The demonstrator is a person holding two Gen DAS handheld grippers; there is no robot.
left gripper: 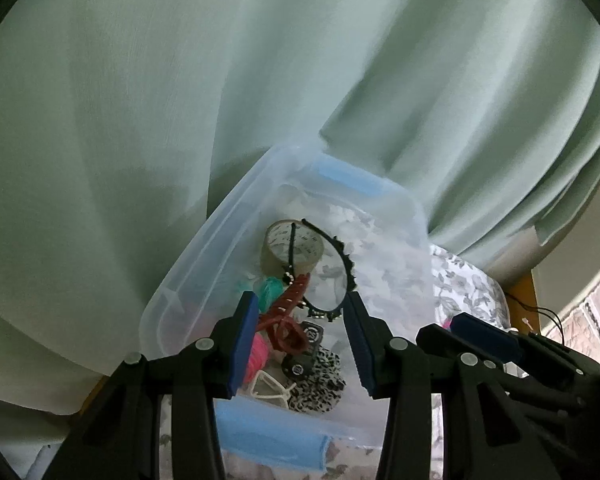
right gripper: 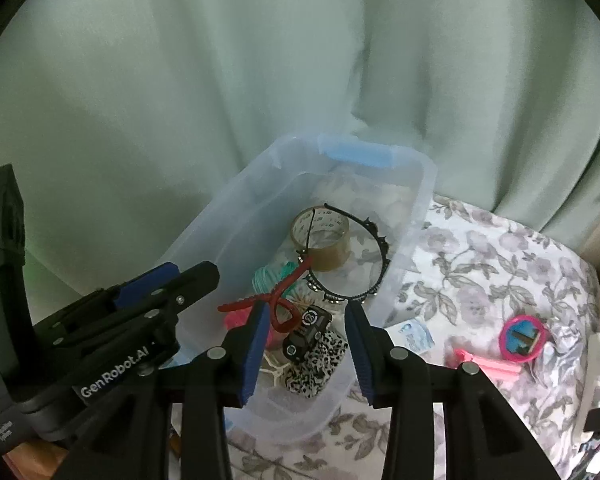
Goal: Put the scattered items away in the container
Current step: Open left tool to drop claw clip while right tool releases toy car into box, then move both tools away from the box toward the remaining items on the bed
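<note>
A pale green curtain (right gripper: pixel 260 60) hangs in soft folds across the whole far side, dimly lit. Near it, a floral-print cloth (right gripper: pixel 480 264) in grey and white covers the surface. At far right, a wooden edge (left gripper: pixel 524 292) and a cream wall (left gripper: pixel 576 264) show.

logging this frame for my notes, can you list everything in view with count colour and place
container: 1, clear with blue handles, on floral cloth
tape roll: 1, brown, inside container
headband: 1, black studded, inside, leaning over tape
hair claw: 1, red, inside
leopard-print item: 1, black and white, inside near front
round compact: 1, pink, on cloth right of container
floral cloth: 1, grey-white, under everything
curtain: 1, pale green, behind
left gripper: open, over container
right gripper: open, over container
</note>
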